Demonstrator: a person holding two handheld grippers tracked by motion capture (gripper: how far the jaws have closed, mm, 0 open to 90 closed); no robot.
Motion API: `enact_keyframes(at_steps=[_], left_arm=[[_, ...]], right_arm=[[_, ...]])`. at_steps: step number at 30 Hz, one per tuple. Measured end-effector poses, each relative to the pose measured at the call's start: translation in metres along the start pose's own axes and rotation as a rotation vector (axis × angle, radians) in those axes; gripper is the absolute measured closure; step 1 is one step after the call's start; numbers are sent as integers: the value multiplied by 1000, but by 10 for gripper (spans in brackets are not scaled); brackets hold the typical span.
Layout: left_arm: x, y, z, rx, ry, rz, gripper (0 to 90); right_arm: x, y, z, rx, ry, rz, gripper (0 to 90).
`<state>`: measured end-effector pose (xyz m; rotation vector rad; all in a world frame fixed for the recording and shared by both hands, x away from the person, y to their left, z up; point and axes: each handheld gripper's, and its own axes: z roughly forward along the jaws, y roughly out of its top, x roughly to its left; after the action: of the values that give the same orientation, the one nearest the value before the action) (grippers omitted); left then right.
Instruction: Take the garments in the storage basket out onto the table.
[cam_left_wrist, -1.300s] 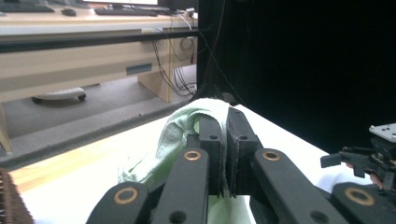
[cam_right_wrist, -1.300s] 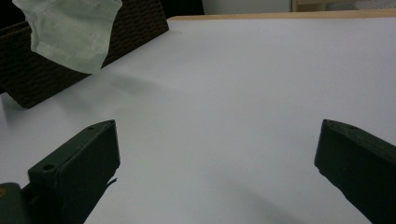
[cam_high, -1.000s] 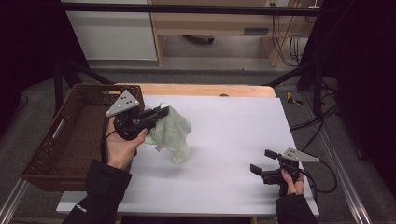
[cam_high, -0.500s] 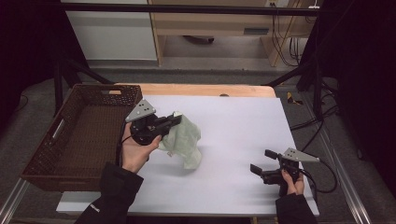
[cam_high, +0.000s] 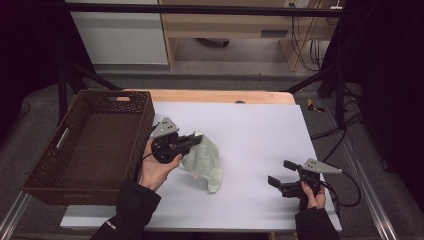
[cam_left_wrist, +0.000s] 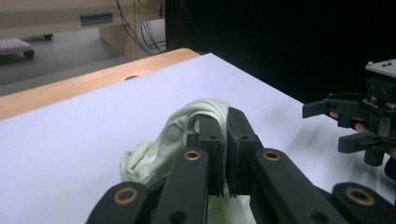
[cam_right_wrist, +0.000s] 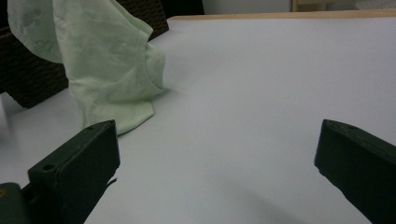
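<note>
A pale green cloth (cam_high: 202, 160) is pinched between the closed jaws of the left gripper (cam_high: 192, 141), its lower folds draped on the white tabletop (cam_high: 260, 130) beside the wicker basket (cam_high: 90, 145). The right gripper (cam_high: 281, 173) is held spread, well apart, over bare tabletop.

Both grippers, the left gripper (cam_high: 192, 141) and right gripper (cam_high: 281, 173), are black with grey three-cornered plates, brass-ringed screws and trailing black cables; dark sleeves at lower frame.

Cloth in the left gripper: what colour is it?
Pale green cloth, plain, clearest in the right gripper view.
</note>
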<state>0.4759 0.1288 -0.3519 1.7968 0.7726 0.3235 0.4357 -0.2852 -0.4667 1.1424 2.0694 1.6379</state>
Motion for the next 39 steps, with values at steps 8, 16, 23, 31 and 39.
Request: enact_keyframes(at_steps=[8,16,23,31,39], left_arm=[[0,-15,12,41,-10,-4,860],[0,-32,24,81,-29,-15,854],[2,-41,28,105,-36,-20,837],[8,-44,24,98,-34,-40,633],[18,-51,10,99,2,-28,311]], right_arm=[[0,0,0,-1,1,0,7],[0,0,0,-1,1,0,7],[0,0,1,0,2,3,7],[0,0,1,0,4,5,7],[1,0,2,5,10,6,7]])
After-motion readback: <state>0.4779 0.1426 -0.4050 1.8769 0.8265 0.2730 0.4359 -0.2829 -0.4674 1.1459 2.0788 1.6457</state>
